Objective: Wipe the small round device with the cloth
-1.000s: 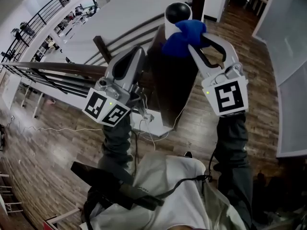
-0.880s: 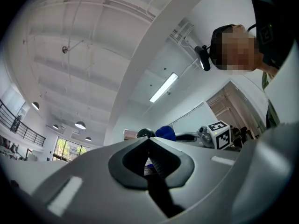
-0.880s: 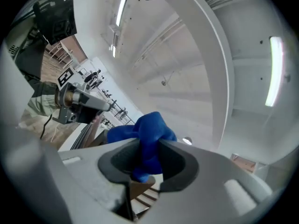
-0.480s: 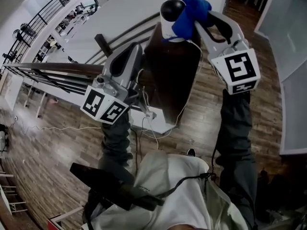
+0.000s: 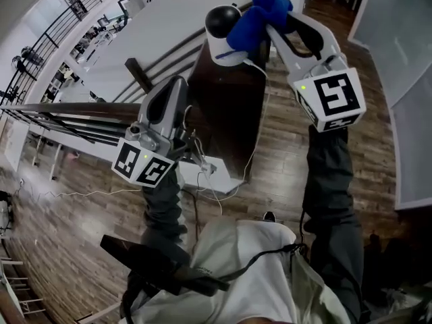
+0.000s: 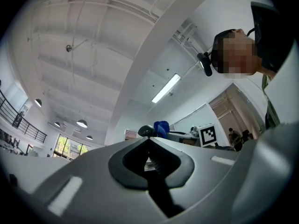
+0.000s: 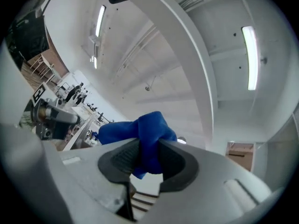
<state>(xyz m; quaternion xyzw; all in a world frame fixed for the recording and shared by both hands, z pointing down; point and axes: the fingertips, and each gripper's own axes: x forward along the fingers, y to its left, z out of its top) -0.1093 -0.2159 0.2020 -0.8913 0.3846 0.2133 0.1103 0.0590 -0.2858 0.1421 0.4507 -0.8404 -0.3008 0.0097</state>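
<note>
The small round device [image 5: 221, 31], a white body with a black dome top, stands at the far end of a dark brown stand [image 5: 229, 113]. My right gripper [image 5: 268, 23] is shut on a bunched blue cloth [image 5: 260, 13], which lies against the dome's right side. The right gripper view shows the cloth [image 7: 145, 135] squeezed between the ribbed pads of that gripper [image 7: 148, 146]. My left gripper [image 5: 177, 86] hangs lower left of the device, off the stand's left edge, shut with nothing in it. The left gripper view catches the dome [image 6: 145, 131] and cloth [image 6: 162, 127] beyond the closed tips.
A white cable [image 5: 258, 130] runs from the device down the stand to a white box [image 5: 217, 179] on the wooden floor. A dark handrail with metal bars [image 5: 67, 106] runs along the left. The person's legs and a black strap fill the bottom.
The right gripper has carried the cloth from the device's white front up and round to the right side of the dome. The left gripper has sunk slightly and stays shut.
</note>
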